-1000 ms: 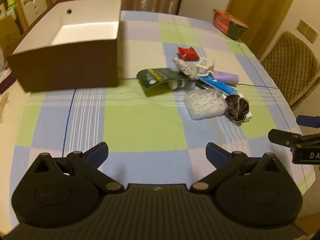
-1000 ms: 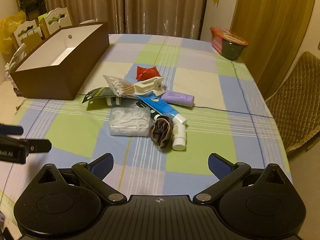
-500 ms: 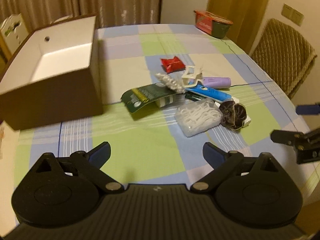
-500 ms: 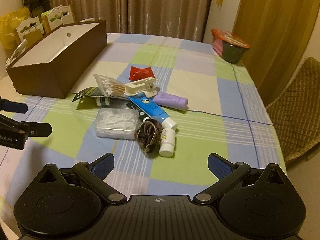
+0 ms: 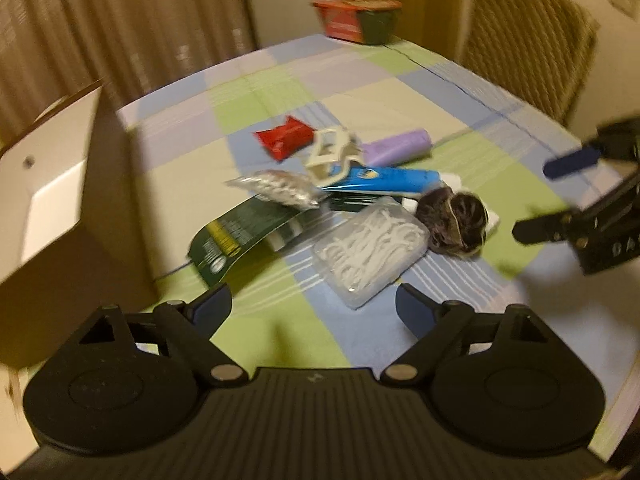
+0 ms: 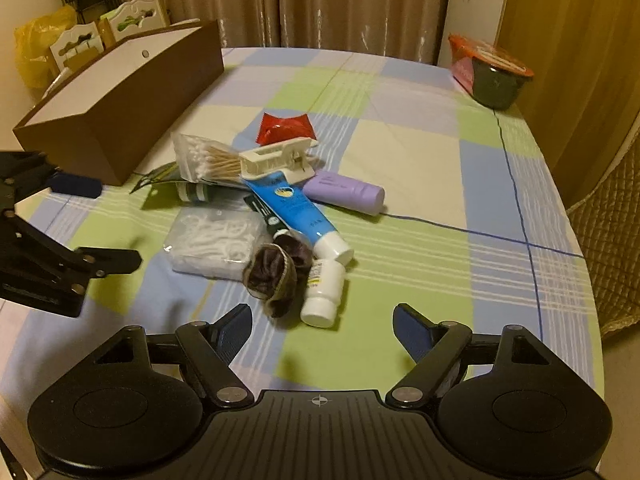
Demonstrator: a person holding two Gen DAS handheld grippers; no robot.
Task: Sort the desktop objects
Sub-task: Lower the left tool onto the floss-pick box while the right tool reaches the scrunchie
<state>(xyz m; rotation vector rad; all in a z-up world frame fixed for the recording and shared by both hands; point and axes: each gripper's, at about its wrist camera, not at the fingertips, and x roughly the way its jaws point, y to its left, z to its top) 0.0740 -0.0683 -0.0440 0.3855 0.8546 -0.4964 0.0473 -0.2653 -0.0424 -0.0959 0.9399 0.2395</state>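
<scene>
Clutter (image 6: 276, 216) lies heaped mid-bench, the brown box (image 6: 120, 100) far left. Both the left tool (image 5: 314, 306) and right tool (image 6: 322, 326) hover wide and empty. Approach seems in hand; next, probably a close on the near white bottle (image 6: 322, 294).

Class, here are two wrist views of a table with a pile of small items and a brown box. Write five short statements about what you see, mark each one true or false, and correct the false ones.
1. The left gripper and the right gripper both hold nothing. True.
2. The blue tube lies inside the brown box. False: it lies in the pile on the tablecloth, outside the box.
3. The small white bottle lies on its side beside the dark scrunchie. True.
4. The purple bottle stands upright. False: it lies on its side.
5. The red packet is the pile item nearest the right gripper. False: it lies on the far side; the white bottle and scrunchie are nearest.
</scene>
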